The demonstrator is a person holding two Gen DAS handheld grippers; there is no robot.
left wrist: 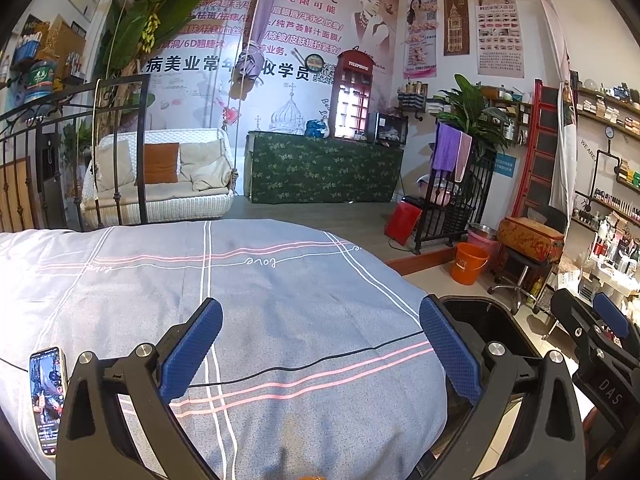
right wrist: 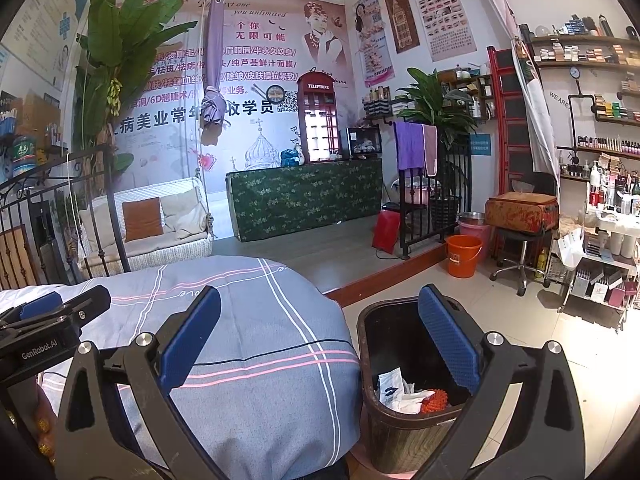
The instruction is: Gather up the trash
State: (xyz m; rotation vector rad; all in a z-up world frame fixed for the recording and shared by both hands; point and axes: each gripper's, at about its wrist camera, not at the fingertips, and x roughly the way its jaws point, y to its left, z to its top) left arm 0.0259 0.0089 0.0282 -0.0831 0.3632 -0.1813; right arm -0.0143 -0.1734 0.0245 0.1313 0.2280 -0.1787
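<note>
Hovering over bed (left wrist: 280,280): L gripper (left wrist: 320,348) & R gripper (right wrist: 320,340), both spread wide, empty; bin (right wrist: 400,432) w/ trash (right wrist: 400,392) beside bed.

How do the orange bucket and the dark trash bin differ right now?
The orange bucket is round, bright and stands far off on the tiled floor by the step; the trash bin is dark, squarish and stands right beside the bed, below the right tongs. The trash bin holds white paper and something orange; the orange bucket's inside cannot be seen. Both stand upright with open tops.
</note>
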